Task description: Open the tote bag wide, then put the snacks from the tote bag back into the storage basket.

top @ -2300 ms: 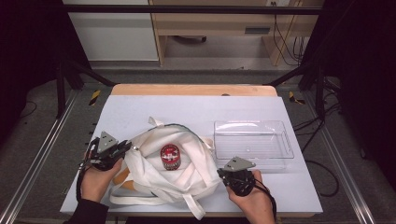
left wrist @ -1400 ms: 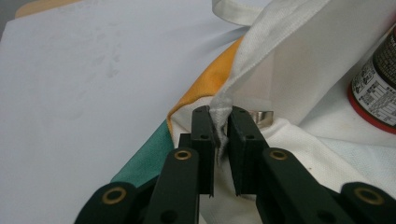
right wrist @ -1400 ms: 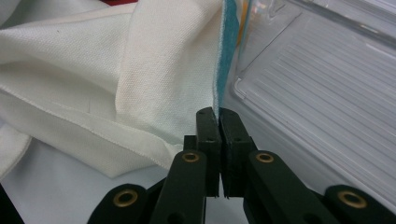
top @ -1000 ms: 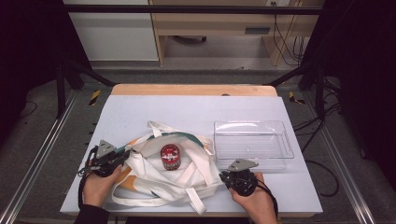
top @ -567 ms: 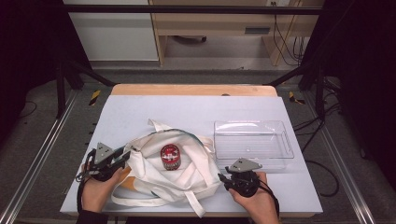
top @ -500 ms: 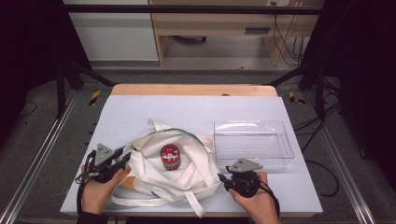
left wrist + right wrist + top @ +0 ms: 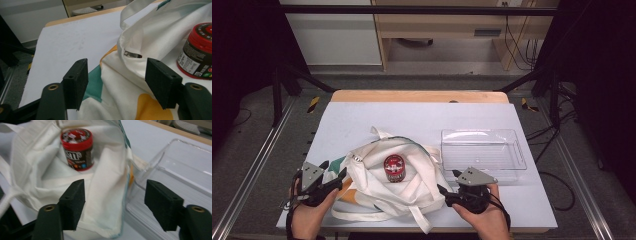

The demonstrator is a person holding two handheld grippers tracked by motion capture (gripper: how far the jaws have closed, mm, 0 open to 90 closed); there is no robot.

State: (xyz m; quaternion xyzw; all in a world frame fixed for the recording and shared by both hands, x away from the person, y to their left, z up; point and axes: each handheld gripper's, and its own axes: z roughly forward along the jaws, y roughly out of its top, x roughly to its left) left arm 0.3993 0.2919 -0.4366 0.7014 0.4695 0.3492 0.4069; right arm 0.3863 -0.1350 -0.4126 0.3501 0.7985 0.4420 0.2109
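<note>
A white cloth tote bag [image 7: 382,185] with teal and orange patches lies crumpled near the table's front edge. Inside its open mouth stands a red-lidded brown candy jar [image 7: 395,168] [image 7: 197,52] [image 7: 78,148]. My left gripper [image 7: 332,172] [image 7: 117,82] is open at the bag's left edge, its jaws astride the cloth [image 7: 125,82]. At the bag's right side my right gripper [image 7: 447,182] [image 7: 115,205] is open too, with a fold of the bag's rim [image 7: 107,200] between its jaws. Neither grips anything.
A clear plastic tray [image 7: 484,152] [image 7: 175,170] stands empty just right of the bag, close to my right gripper. The white table top [image 7: 422,117] stretches bare behind the bag. Dark frame rails and floor cables surround the table.
The left gripper has let go of the bag and drawn back to the left and toward the front edge. The bag has slumped flatter. My right gripper has scarcely moved.
</note>
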